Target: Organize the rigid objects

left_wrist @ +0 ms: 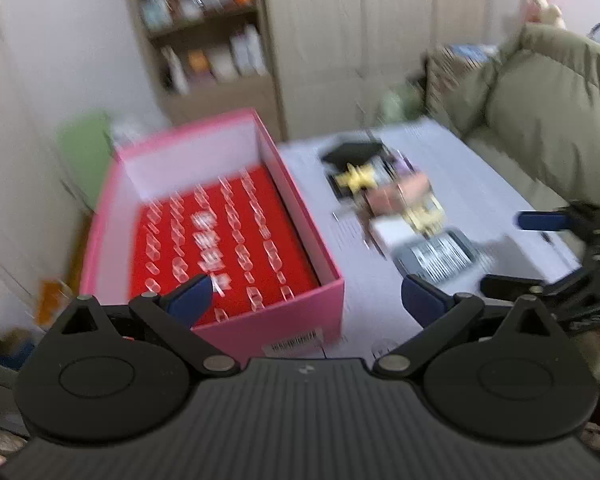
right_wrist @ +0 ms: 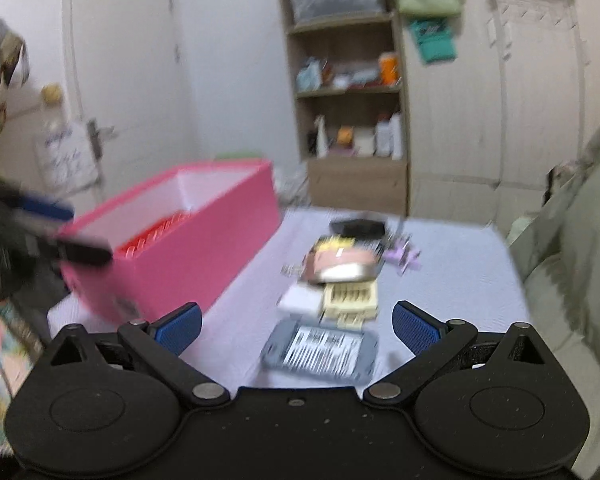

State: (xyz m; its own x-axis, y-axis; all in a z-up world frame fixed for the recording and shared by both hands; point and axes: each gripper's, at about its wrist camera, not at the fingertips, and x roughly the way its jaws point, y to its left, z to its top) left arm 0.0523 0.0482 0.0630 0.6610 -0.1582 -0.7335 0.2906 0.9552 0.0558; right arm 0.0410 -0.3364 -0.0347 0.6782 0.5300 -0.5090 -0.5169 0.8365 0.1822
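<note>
A wooden bookshelf point(right_wrist: 350, 80) was seen against the wall, a white door point(right_wrist: 128, 80) to its left, and an olive sofa point(left_wrist: 548, 120) beside the table.

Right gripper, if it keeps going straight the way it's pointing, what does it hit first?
Most likely the grey case with the barcode label, lying directly between the open right gripper fingers. Blur makes depth uncertain.
</note>
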